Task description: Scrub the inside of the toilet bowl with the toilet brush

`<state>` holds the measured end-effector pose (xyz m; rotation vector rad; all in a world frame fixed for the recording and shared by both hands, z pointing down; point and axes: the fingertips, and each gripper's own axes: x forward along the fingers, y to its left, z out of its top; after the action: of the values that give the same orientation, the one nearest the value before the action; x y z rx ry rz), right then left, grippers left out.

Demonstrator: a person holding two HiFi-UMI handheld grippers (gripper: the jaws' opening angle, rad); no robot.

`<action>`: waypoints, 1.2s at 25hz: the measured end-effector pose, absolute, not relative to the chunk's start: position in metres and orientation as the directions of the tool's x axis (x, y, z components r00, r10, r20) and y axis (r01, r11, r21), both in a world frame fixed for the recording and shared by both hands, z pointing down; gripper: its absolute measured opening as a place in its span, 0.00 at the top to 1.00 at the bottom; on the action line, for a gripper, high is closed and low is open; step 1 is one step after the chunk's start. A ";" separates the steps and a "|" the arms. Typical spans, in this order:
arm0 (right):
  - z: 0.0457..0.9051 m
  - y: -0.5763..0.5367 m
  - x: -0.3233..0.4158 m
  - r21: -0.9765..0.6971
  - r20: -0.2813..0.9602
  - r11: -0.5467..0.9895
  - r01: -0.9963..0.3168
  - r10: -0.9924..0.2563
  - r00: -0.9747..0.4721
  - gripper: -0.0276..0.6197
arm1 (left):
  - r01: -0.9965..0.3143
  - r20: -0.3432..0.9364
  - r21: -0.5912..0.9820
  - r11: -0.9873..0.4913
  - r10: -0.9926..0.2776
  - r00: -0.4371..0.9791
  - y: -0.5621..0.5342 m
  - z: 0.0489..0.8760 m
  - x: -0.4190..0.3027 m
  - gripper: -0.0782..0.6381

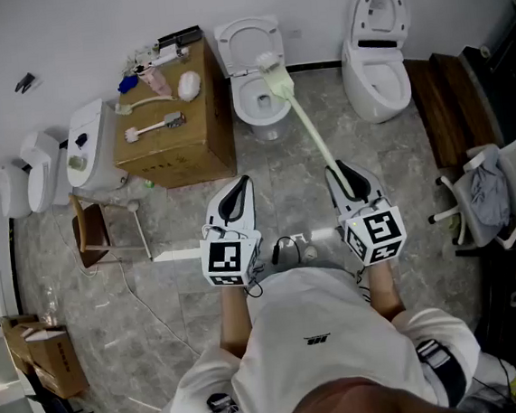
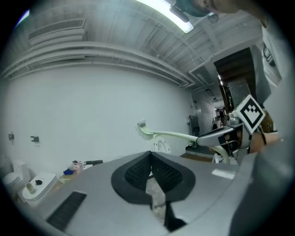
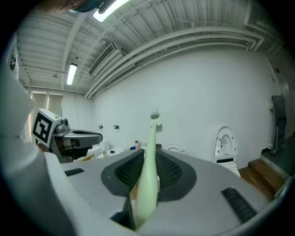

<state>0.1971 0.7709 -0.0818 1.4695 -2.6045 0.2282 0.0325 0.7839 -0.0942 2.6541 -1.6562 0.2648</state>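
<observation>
My right gripper (image 1: 340, 173) is shut on the pale green handle of the toilet brush (image 1: 301, 118) (image 3: 147, 170). The brush head (image 1: 271, 66) is raised and hangs over the rim of the white toilet bowl (image 1: 257, 106), whose seat is lifted. In the right gripper view the brush head (image 3: 156, 119) points up towards the wall. My left gripper (image 1: 236, 194) (image 2: 150, 171) is shut with nothing in it, level with the right one, about a metre back from the toilet. The brush (image 2: 161, 134) shows at the right in the left gripper view.
A cardboard box (image 1: 175, 136) with brushes and bottles on top stands left of the toilet. A second toilet (image 1: 377, 53) is at the right, a chair (image 1: 488, 192) further right. White tanks (image 1: 89, 149) and a small stool (image 1: 97, 230) stand at the left.
</observation>
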 end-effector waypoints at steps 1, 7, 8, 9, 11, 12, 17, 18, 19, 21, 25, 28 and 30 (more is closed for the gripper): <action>-0.080 0.771 0.199 -0.071 0.201 0.508 -0.858 -0.836 -0.511 0.84 | -0.893 0.143 -0.086 -0.442 -0.893 0.428 0.785 -0.094 0.034 0.88; -0.075 0.760 0.205 -0.098 0.209 0.501 -0.860 -0.834 -0.510 0.84 | -0.891 0.151 -0.077 -0.447 -0.889 0.432 0.777 -0.087 0.039 0.88; -0.074 0.757 0.204 -0.097 0.210 0.505 -0.858 -0.832 -0.513 0.84 | -0.892 0.151 -0.078 -0.446 -0.889 0.432 0.773 -0.086 0.039 0.88; -0.074 0.753 0.203 -0.096 0.211 0.508 -0.856 -0.830 -0.516 0.84 | -0.892 0.151 -0.080 -0.446 -0.890 0.431 0.768 -0.086 0.039 0.88; -0.072 0.743 0.202 -0.097 0.215 0.512 -0.854 -0.827 -0.520 0.84 | -0.891 0.151 -0.085 -0.446 -0.890 0.431 0.758 -0.085 0.040 0.88; -0.071 0.738 0.200 -0.098 0.217 0.513 -0.853 -0.825 -0.521 0.84 | -0.890 0.152 -0.088 -0.448 -0.889 0.432 0.753 -0.085 0.040 0.88; -0.066 0.709 0.180 -0.095 0.228 0.510 -0.855 -0.825 -0.518 0.84 | -0.886 0.155 -0.080 -0.456 -0.884 0.441 0.723 -0.080 0.021 0.88; -0.064 0.701 0.176 -0.094 0.231 0.507 -0.857 -0.826 -0.514 0.84 | -0.886 0.156 -0.076 -0.457 -0.883 0.442 0.716 -0.078 0.016 0.88; -0.062 0.693 0.172 -0.093 0.235 0.502 -0.860 -0.828 -0.509 0.84 | -0.886 0.157 -0.072 -0.459 -0.882 0.444 0.708 -0.076 0.011 0.88; -0.059 0.677 0.163 -0.090 0.243 0.492 -0.866 -0.832 -0.499 0.84 | -0.884 0.157 -0.063 -0.464 -0.879 0.450 0.691 -0.073 0.002 0.88; -0.054 0.646 0.142 -0.078 0.251 0.476 -0.876 -0.841 -0.479 0.84 | -0.876 0.157 -0.037 -0.482 -0.868 0.471 0.658 -0.067 -0.017 0.88; -0.050 0.627 0.126 -0.074 0.260 0.469 -0.880 -0.843 -0.471 0.84 | -0.871 0.160 -0.034 -0.489 -0.863 0.479 0.635 -0.063 -0.032 0.88; -0.048 0.614 0.116 -0.070 0.268 0.460 -0.885 -0.846 -0.461 0.84 | -0.868 0.160 -0.031 -0.496 -0.860 0.485 0.621 -0.063 -0.041 0.88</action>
<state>0.1160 0.6137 -0.0479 1.5090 -2.5131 0.2962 -0.0414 0.6205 -0.0627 2.6603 -1.5490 0.2380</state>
